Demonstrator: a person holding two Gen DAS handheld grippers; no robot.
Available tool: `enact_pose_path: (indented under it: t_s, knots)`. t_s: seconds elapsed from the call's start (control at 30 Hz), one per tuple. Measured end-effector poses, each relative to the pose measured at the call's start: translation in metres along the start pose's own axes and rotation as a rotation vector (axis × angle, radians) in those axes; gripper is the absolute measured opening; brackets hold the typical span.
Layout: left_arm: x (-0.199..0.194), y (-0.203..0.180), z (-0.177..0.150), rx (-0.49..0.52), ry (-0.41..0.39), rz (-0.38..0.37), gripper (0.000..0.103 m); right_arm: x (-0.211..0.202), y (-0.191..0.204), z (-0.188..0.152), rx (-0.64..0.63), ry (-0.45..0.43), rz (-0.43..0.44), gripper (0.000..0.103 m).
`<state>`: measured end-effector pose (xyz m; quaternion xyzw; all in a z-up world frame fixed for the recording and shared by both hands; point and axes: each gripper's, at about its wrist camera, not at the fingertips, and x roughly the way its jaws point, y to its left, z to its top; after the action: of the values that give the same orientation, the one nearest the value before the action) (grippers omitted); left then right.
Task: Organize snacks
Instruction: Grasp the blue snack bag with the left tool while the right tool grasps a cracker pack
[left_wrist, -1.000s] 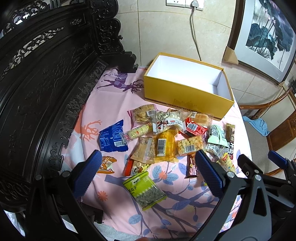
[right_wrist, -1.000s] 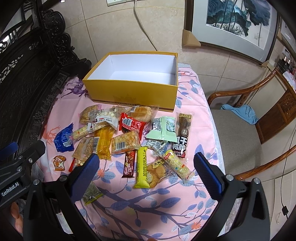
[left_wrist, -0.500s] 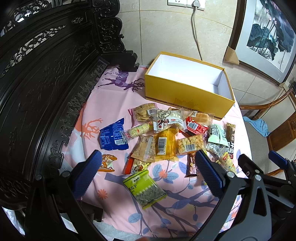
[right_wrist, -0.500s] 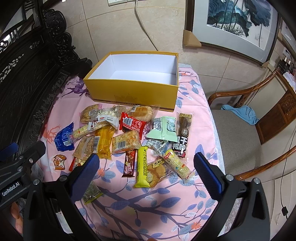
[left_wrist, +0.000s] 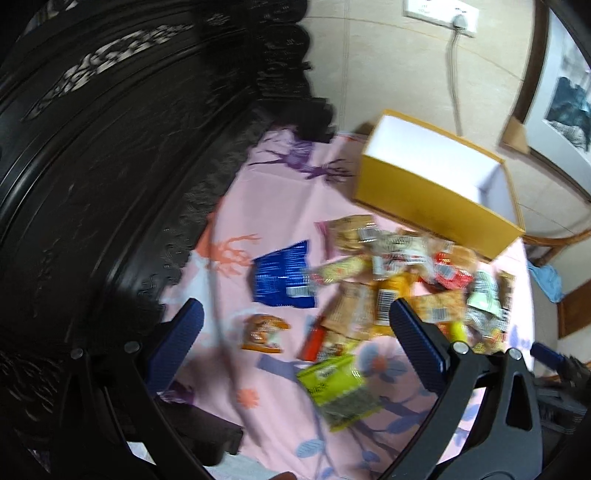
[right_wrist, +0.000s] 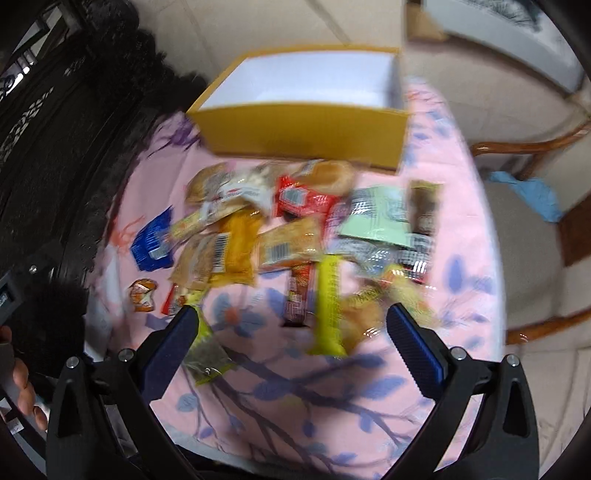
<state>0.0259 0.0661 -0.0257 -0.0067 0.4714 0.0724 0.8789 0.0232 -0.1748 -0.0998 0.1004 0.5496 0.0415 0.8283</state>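
Note:
An open yellow box (left_wrist: 436, 195) with a white inside stands empty at the far side of the pink cloth; it also shows in the right wrist view (right_wrist: 306, 133). Several snack packets lie in a heap in front of it. Among them are a blue packet (left_wrist: 282, 275), a green seed packet (left_wrist: 340, 391), a small orange packet (left_wrist: 264, 332), a yellow bar (right_wrist: 328, 306) and a red packet (right_wrist: 303, 199). My left gripper (left_wrist: 295, 347) is open and empty above the near left snacks. My right gripper (right_wrist: 291, 343) is open and empty above the near snacks. Both views are blurred.
Dark carved wooden furniture (left_wrist: 110, 166) rises along the left edge of the cloth. A wooden chair (right_wrist: 535, 229) with a blue cloth (right_wrist: 528, 192) on its seat stands to the right. A tiled wall with a framed picture (left_wrist: 569, 96) is behind the box.
Both grippers have moved forward and down towards the snacks, which now look larger and blurred. Both stay open and empty.

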Motion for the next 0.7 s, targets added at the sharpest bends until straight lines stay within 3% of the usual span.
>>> enact_pose_path:
  t_s: [0.1,0.23,0.47,0.57,0.7]
  knots:
    - [0.009,0.019,0.0,-0.032,0.022,0.023,0.101,0.049,0.01,0.018,-0.081,0.019,-0.08,0.102]
    - [0.013,0.034,-0.003,-0.044,0.034,0.035,0.101,0.108,0.012,0.024,-0.121,0.122,-0.142,0.101]
    - [0.025,0.045,-0.006,-0.058,0.073,0.027,0.101,0.155,0.041,0.02,-0.262,0.119,-0.228,0.09]
    - [0.035,0.047,-0.008,-0.065,0.083,0.047,0.101,0.154,0.03,0.019,-0.205,0.051,-0.149,0.08]
    - [0.068,0.042,-0.011,-0.083,0.141,0.083,0.101,0.138,0.019,0.007,-0.18,0.069,-0.091,0.079]
